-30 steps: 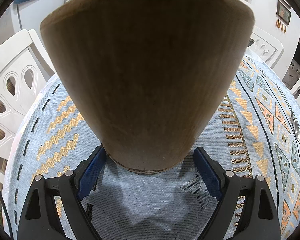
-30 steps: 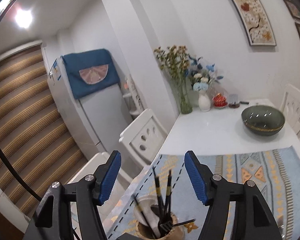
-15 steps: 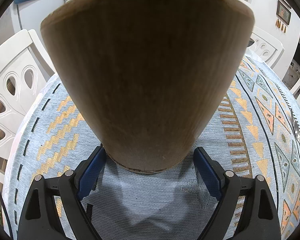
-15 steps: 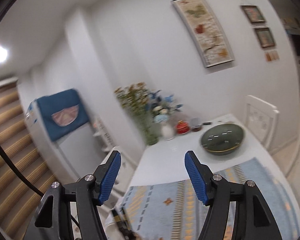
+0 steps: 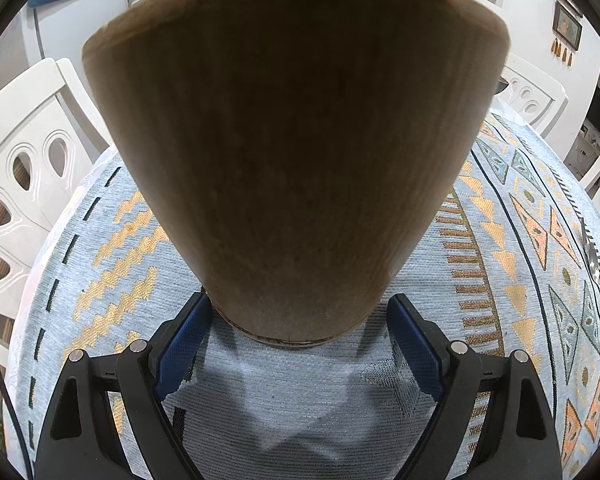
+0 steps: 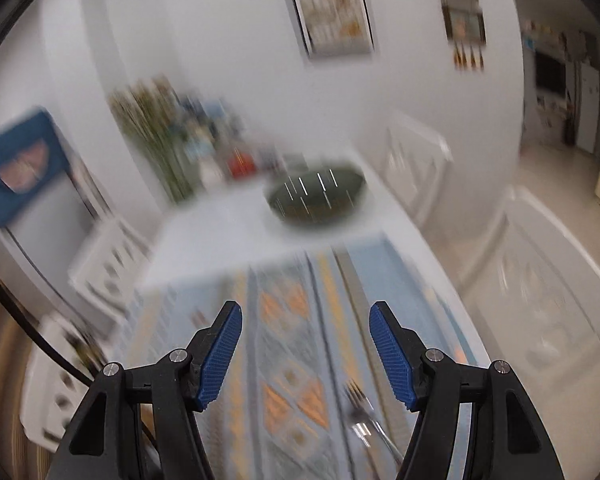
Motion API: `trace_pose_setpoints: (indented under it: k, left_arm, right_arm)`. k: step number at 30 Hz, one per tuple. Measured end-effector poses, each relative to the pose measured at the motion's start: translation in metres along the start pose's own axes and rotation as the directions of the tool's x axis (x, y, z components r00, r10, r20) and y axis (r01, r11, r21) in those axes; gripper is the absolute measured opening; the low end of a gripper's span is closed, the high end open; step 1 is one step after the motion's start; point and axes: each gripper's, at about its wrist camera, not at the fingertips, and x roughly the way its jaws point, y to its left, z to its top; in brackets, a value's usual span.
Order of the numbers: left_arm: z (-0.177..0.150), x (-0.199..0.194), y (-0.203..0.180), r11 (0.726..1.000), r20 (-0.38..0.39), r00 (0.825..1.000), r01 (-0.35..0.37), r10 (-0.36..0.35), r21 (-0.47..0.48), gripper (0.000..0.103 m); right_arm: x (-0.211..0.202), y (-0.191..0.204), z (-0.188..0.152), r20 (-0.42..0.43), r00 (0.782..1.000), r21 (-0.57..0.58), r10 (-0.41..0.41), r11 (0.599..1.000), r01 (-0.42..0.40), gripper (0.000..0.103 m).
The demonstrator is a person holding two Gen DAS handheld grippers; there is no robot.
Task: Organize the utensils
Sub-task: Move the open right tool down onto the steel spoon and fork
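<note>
left hand-held gripper [image 5: 299,334] is angled down with its blue pads [image 5: 182,350] spread wide, the left one looks to be touching something, while the right hand-held gripper [image 6: 305,354] tilts down too, jaws apart and empty

From here I see a light blue tablecloth [image 5: 112,264] with orange zigzag and triangle patterns; it covers the near part of a white table [image 6: 220,216]. On the bare white part stands a dark green bowl [image 6: 316,196], and behind it, near the wall, some flowers in vases [image 6: 156,136], all blurred. White chairs with teardrop cut-outs [image 5: 16,168] stand around the table. A blue cloth [image 6: 16,168] lies over a white cabinet at the left. On the wall hang a long picture [image 6: 332,4] and smaller frames [image 6: 460,4].
</note>
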Motion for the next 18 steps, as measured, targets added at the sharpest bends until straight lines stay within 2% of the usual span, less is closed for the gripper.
trace_pose_setpoints:
  k: [1, 2, 3, 4, 6, 9, 12, 14, 16, 18]
  left_arm:
    - [0.000, 0.000, 0.000, 1.000, 0.000, 1.000, 0.000, 0.000, 0.000, 0.089]
    - [0.000, 0.000, 0.000, 1.000, 0.000, 1.000, 0.000, 0.000, 0.000, 0.089]
    - [0.000, 0.000, -0.001, 1.000, 0.000, 1.000, 0.000, 0.000, 0.000, 0.089]
    - [0.000, 0.000, 0.000, 1.000, 0.000, 1.000, 0.000, 0.000, 0.000, 0.089]
    - [0.000, 0.000, 0.000, 1.000, 0.000, 1.000, 0.000, 0.000, 0.000, 0.089]
    - [0.000, 0.000, 0.001, 1.000, 0.000, 1.000, 0.000, 0.000, 0.000, 0.089]
    - [0.000, 0.000, 0.000, 1.000, 0.000, 1.000, 0.000, 0.000, 0.000, 0.089]
    - [0.000, 0.000, 0.000, 1.000, 0.000, 1.000, 0.000, 0.000, 0.000, 0.089]
    - [0.000, 0.000, 0.001, 1.000, 0.000, 1.000, 0.000, 0.000, 0.000, 0.089]
    - [0.000, 0.000, 0.001, 1.000, 0.000, 1.000, 0.000, 0.000, 0.000, 0.089]
  right_arm:
    - [0.015, -0.008, -0.006, -0.068, 0.997, 0.006, -0.025, 1.000, 0.026, 0.064]
    - [0.027, -0.016, -0.012, -0.117, 0.992, 0.015, -0.039, 0.999, 0.041, 0.058]
    - [0.042, -0.027, -0.021, -0.180, 0.983, 0.029, -0.042, 0.998, 0.048, 0.052]
    - [0.056, -0.035, -0.029, -0.235, 0.971, 0.041, -0.038, 0.998, 0.049, 0.052]
    - [0.084, -0.051, -0.051, -0.353, 0.936, 0.069, -0.021, 0.996, 0.049, 0.045]
    - [0.115, -0.065, -0.081, -0.473, 0.881, 0.092, 0.010, 0.995, 0.039, 0.044]
    - [0.142, -0.076, -0.108, -0.561, 0.827, 0.117, 0.036, 0.992, 0.036, 0.044]
    - [0.153, -0.084, -0.118, -0.591, 0.806, 0.134, 0.048, 0.990, 0.040, 0.043]
    - [0.162, -0.090, -0.124, -0.608, 0.793, 0.131, 0.042, 0.990, 0.047, 0.043]
    - [0.166, -0.093, -0.124, -0.607, 0.794, 0.127, 0.033, 0.990, 0.056, 0.043]
